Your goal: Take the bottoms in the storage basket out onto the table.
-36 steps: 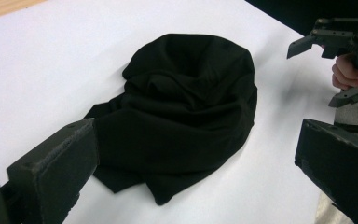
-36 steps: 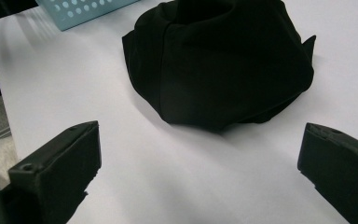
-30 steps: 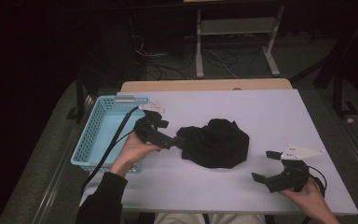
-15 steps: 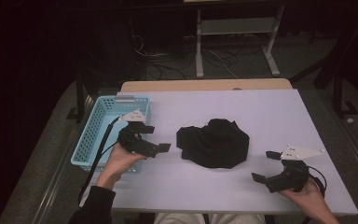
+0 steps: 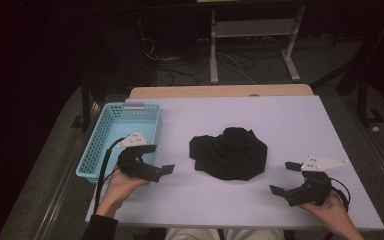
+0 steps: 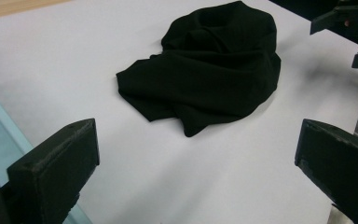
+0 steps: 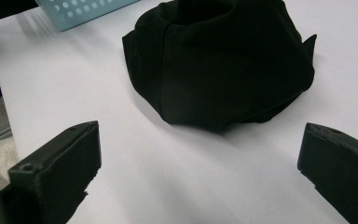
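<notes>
A crumpled black cloth [image 5: 228,152] lies in a heap at the middle of the white table [image 5: 260,115]. My left gripper [image 5: 157,159] is open to the left of the cloth, a short gap away, with nothing between its jaws. In the left gripper view the cloth [image 6: 209,70] sits ahead of the wide-apart jaws of the left gripper [image 6: 198,140]. My right gripper [image 5: 284,178] is open near the front right of the table, apart from the cloth. From the right gripper [image 7: 200,140], the cloth [image 7: 223,60] lies just beyond the spread jaws.
A light blue perforated basket [image 5: 100,145] stands at the table's left edge, right behind my left hand; its wall [image 7: 84,9] appears in the right gripper view. A metal stand [image 5: 215,50] and cables lie on the floor beyond the table. The right gripper [image 6: 349,28] appears far off.
My left gripper has pulled back from the cloth's left edge, moving left and toward the person, and now sits empty. The cloth stays in place. The right gripper has not moved.
</notes>
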`<state>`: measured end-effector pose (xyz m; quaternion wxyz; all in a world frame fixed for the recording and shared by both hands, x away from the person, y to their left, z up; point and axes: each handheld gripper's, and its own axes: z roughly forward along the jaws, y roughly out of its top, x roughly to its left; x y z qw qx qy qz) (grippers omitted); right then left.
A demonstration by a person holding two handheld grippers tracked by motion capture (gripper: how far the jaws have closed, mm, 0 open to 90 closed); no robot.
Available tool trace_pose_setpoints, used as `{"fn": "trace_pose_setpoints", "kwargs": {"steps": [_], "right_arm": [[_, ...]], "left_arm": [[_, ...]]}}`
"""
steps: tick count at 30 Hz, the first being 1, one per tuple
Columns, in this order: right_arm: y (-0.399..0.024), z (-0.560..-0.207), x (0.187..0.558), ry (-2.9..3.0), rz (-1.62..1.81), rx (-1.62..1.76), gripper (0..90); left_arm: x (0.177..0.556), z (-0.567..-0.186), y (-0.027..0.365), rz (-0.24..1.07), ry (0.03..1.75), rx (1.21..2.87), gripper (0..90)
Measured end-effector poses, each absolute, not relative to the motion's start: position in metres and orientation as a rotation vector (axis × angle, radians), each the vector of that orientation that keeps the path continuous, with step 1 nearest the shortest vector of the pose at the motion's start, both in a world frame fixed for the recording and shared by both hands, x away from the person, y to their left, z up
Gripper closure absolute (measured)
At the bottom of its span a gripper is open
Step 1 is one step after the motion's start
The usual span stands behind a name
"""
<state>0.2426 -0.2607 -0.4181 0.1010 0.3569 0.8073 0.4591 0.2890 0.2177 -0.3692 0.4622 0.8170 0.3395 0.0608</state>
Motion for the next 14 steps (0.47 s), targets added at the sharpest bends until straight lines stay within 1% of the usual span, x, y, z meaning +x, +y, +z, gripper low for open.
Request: {"fn": "trace_pose_setpoints", "kwargs": {"steps": [5,9,14], "right_arm": [[-0.261,-0.418,0.242,2.383,1.358,1.053,0.0],[-0.261,-0.418,0.243,2.382,1.360,1.051,0.0],[-0.261,-0.417,0.243,2.379,1.363,1.051,0.0]], "left_arm": [[0.278,-0.382,0.219,0.160,0.838,1.980,0.0],[0.272,-0.384,0.219,0.202,0.831,2.006,0.0],[0.269,-0.388,0.221,0.203,0.839,2.000,0.0]]}}
